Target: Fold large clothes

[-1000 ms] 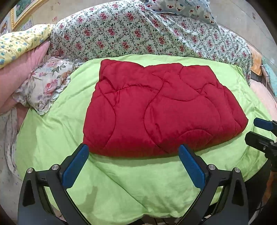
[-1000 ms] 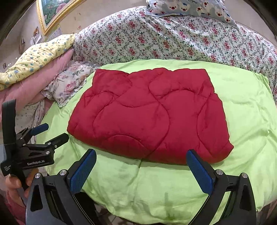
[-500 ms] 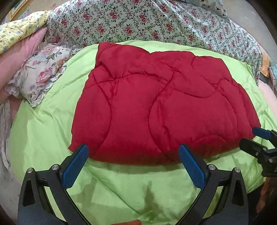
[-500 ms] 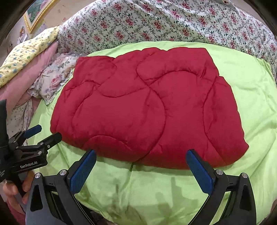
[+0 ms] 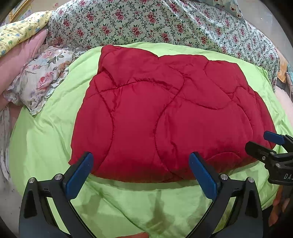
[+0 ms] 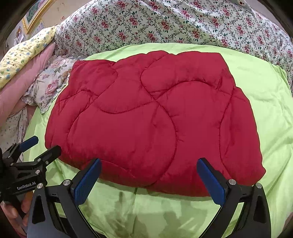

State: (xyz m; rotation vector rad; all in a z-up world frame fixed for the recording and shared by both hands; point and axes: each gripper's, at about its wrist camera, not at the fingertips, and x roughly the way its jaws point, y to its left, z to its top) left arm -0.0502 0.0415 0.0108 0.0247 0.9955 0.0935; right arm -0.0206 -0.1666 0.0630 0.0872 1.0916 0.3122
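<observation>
A red quilted garment (image 5: 164, 117) lies folded in a thick rectangle on a lime green sheet (image 5: 45, 146); it also shows in the right wrist view (image 6: 146, 119). My left gripper (image 5: 141, 172) is open and empty, its fingertips just over the garment's near edge toward the left corner. My right gripper (image 6: 150, 175) is open and empty over the near edge toward the right corner. Each gripper shows in the other's view, the right one (image 5: 269, 148) by the near right corner and the left one (image 6: 34, 148) by the near left corner.
A floral duvet (image 5: 155, 23) is piled behind the green sheet. A rose-print pillow (image 5: 40, 82), a pink pillow (image 5: 20, 55) and a yellow patterned one (image 5: 18, 34) lie at the left. A framed picture (image 6: 34, 14) hangs on the far wall.
Both grippers have moved forward and down toward the garment's near edge, so it looks larger. Both stayed open. The garment has not moved.
</observation>
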